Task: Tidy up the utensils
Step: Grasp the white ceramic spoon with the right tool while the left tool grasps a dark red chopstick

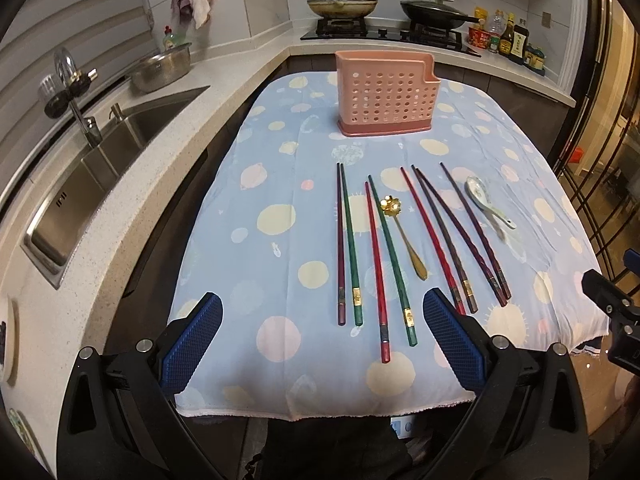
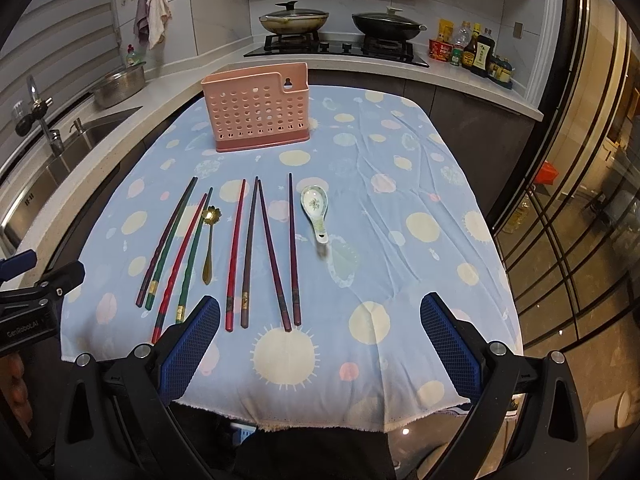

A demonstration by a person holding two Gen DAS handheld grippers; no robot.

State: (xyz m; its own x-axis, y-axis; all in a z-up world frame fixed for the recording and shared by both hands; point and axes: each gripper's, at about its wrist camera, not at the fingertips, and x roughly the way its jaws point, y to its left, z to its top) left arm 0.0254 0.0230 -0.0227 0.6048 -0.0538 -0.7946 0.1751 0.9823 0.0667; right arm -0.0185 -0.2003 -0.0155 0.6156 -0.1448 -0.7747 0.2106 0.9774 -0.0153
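A pink perforated utensil holder [image 1: 386, 94] [image 2: 257, 112] stands upright at the far side of the blue dotted cloth. Several chopsticks, dark red and green, lie side by side in the middle [image 1: 350, 248] [image 2: 248, 254]. A small gold spoon [image 1: 404, 236] [image 2: 208, 240] lies among them. A white ceramic spoon [image 1: 486, 200] [image 2: 316, 210] lies to their right. My left gripper [image 1: 322, 340] is open and empty above the near edge, over the chopstick handles. My right gripper [image 2: 320, 344] is open and empty above the near edge, right of the chopsticks.
The table cloth [image 1: 272, 184] [image 2: 420, 184] hangs over the near edge. A steel sink [image 1: 116, 152] with tap and a metal bowl [image 1: 160, 70] lie on the left counter. A stove with two lidded pans [image 2: 296, 20] and sauce bottles [image 2: 476, 50] stand behind. A glass partition [image 2: 580, 200] stands right.
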